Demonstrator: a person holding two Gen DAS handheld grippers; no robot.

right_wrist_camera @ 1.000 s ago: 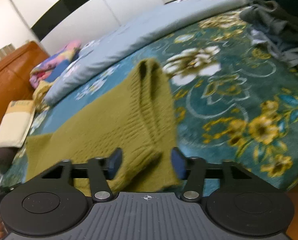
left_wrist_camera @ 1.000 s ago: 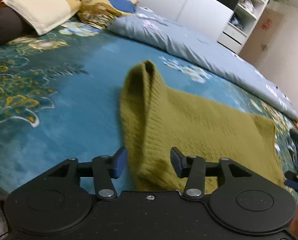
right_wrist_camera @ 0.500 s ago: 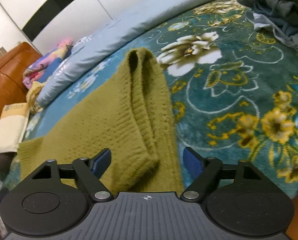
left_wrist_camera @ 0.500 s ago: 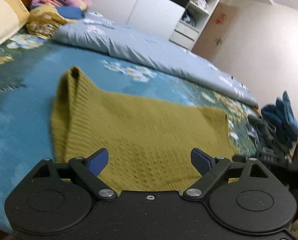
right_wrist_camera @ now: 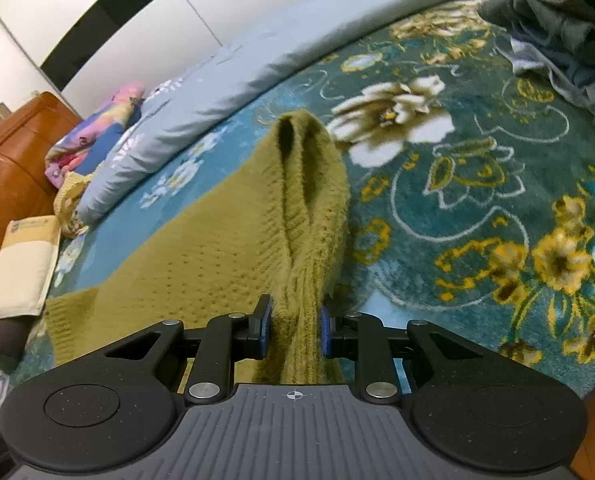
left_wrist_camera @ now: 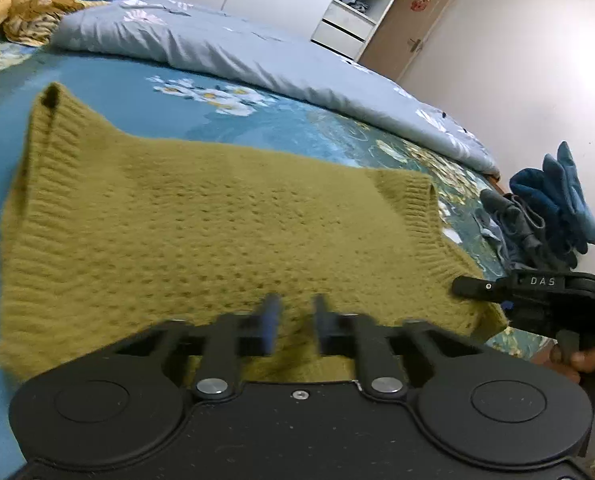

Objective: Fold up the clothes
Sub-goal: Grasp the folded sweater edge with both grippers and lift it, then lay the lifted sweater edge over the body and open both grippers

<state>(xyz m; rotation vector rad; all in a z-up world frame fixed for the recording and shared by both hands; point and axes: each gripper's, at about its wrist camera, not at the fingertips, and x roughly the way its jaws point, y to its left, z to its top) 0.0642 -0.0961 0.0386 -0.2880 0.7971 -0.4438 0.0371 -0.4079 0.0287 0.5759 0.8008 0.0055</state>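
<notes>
On a bed (left_wrist_camera: 109,92) covered in a teal floral blanket, an olive-green knitted sweater (left_wrist_camera: 201,232) lies spread flat, its ribbed edges showing at both ends. In the left wrist view, the left claw (left_wrist_camera: 294,322) sits at the sweater's near edge with its blue-padded fingers drawn close together over the knit (the fingers are blurred, so whether they actually pinch the fabric cannot be told). In the right wrist view, the right claw (right_wrist_camera: 293,330) is clamped on a bunched, ribbed part of the sweater (right_wrist_camera: 225,248), which rises in a fold between the pads. The right claw (left_wrist_camera: 493,286) also shows at the right edge of the left view, touching the sweater's far corner. A grey-blue duvet (left_wrist_camera: 225,48) runs along the far side of the bed. A pile of dark blue and grey clothes (left_wrist_camera: 545,208) lies beyond the sweater near the bed's end. A cream pillow (right_wrist_camera: 21,264) rests by the wooden headboard (right_wrist_camera: 13,160).
</notes>
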